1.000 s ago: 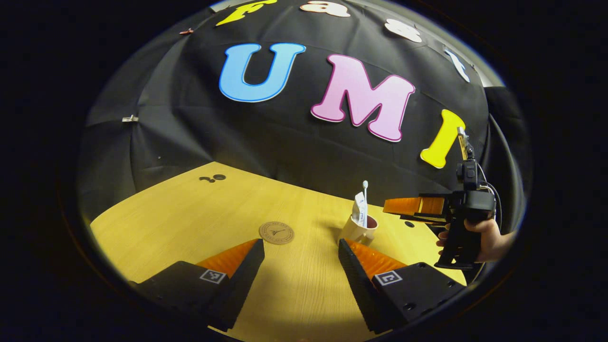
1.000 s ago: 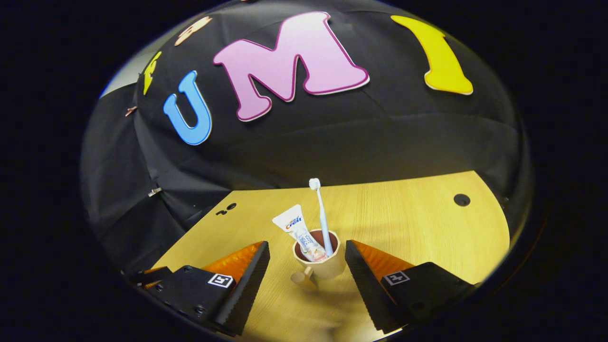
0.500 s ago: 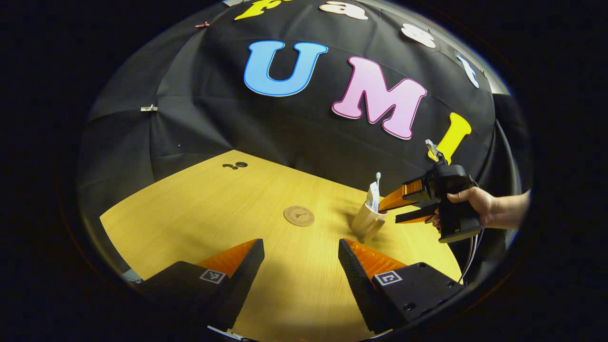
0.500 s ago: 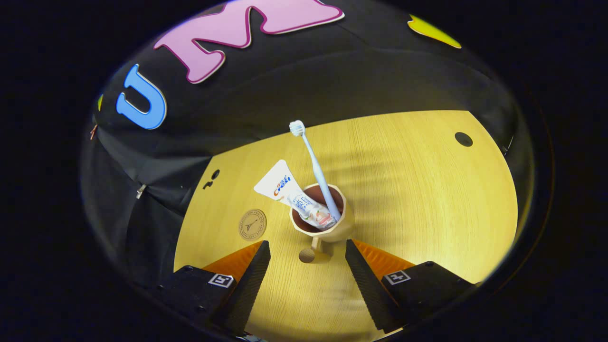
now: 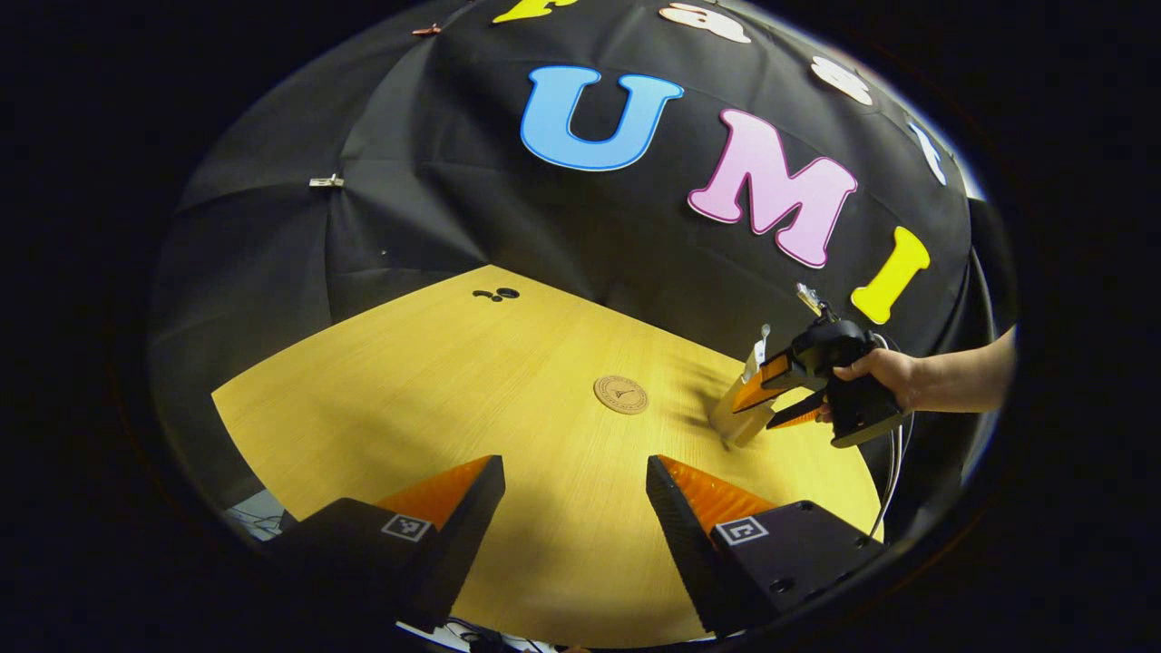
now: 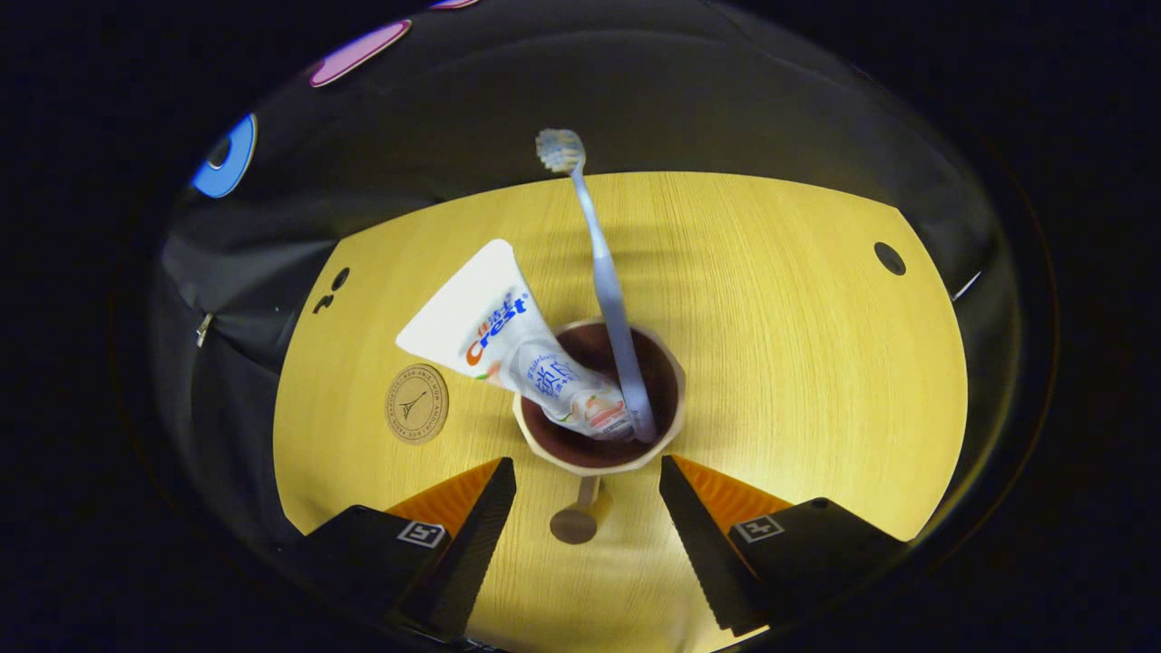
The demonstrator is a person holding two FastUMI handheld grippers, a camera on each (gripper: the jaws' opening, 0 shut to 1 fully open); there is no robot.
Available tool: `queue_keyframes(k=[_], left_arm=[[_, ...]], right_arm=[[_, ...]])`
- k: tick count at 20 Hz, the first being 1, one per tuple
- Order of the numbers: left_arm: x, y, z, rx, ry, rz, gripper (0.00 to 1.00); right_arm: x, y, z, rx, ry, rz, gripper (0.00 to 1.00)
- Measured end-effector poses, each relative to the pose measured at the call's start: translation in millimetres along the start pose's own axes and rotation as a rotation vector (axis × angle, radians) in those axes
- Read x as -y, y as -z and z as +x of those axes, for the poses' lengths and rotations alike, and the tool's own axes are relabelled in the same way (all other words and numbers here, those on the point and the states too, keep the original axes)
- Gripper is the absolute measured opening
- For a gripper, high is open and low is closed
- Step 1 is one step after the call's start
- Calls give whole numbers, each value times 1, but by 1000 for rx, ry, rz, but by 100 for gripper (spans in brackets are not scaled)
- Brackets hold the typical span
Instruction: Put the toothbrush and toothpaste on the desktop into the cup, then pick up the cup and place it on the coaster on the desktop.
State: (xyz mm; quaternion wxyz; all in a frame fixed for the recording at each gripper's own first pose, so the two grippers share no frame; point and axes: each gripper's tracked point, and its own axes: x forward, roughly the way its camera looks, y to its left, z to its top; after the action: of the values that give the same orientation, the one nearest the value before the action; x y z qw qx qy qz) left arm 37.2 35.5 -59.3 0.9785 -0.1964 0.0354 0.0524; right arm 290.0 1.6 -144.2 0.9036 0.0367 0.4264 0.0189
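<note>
A recording booth, not a lived-in room. Black cloth wall (image 5: 272, 245) hangs in folds behind, pinned with metal clips (image 5: 326, 181). Light wooden desktop (image 5: 435, 381) with drilled cable holes (image 5: 497, 294). Cables (image 5: 893, 481) trail off the desk edge. Household props stand staged: cup (image 6: 594, 399), round coaster (image 6: 417, 404).

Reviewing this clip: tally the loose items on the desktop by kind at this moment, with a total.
Cup: 1
Toothbrush, standing in the cup: 1
Toothpaste tube, leaning in the cup: 1
Coaster, bare, apart from the cup: 1
Total: 4
</note>
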Motion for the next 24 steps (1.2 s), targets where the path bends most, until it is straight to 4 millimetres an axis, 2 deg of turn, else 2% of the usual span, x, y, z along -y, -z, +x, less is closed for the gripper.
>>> queue_keyframes(k=[3, 4, 5, 8, 9, 10, 11, 14, 15, 16, 17, 18, 19, 20, 23, 24], left_arm=[[-6, 4, -1, -25, -2, -22, 98], [-4, 5, -3, -29, 1, -26, 98], [-4, 7, -4, -36, 5, -29, 97], [-9, 15, -5, -65, 8, -25, 98], [-7, 17, -5, -72, 9, -23, 98], [-8, 18, -5, -77, 10, -23, 98], [-7, 20, -6, -84, 13, -23, 97], [-7, 19, -5, -93, 19, -18, 97], [-6, 20, -4, -96, 22, -12, 98], [-6, 19, -5, -98, 25, -5, 98], [-5, 19, -4, -100, 27, 3, 97], [-4, 18, -4, -99, 29, 8, 97], [-3, 18, -4, -99, 33, 12, 98], [-3, 17, -4, -99, 33, 15, 98], [-1, 19, -5, -108, 42, 16, 98], [0, 20, -6, -110, 44, 17, 98]], right_arm=[[4, 5, 14, -44, 40, -7, 98], [5, 7, 18, -53, 50, -9, 89], [4, 8, 21, -60, 53, -3, 97], [3, 10, 25, -76, 70, 22, 92], [2, 10, 26, -81, 64, 27, 93], [2, 10, 25, -87, 59, 35, 79], [3, 9, 23, -90, 63, 40, 71], [1, 9, 22, -91, 52, 50, 67], [0, 9, 23, -96, 60, 60, 51], [0, 9, 24, -94, 70, 60, 41], [1, 10, 27, -91, 80, 51, 36], [-2, 11, 24, -94, 82, 45, 35], [-2, 11, 24, -94, 81, 41, 41], [-2, 12, 23, -98, 81, 34, 35], [-2, 11, 23, -91, 87, 33, 35], [-2, 12, 23, -92, 85, 37, 41]])
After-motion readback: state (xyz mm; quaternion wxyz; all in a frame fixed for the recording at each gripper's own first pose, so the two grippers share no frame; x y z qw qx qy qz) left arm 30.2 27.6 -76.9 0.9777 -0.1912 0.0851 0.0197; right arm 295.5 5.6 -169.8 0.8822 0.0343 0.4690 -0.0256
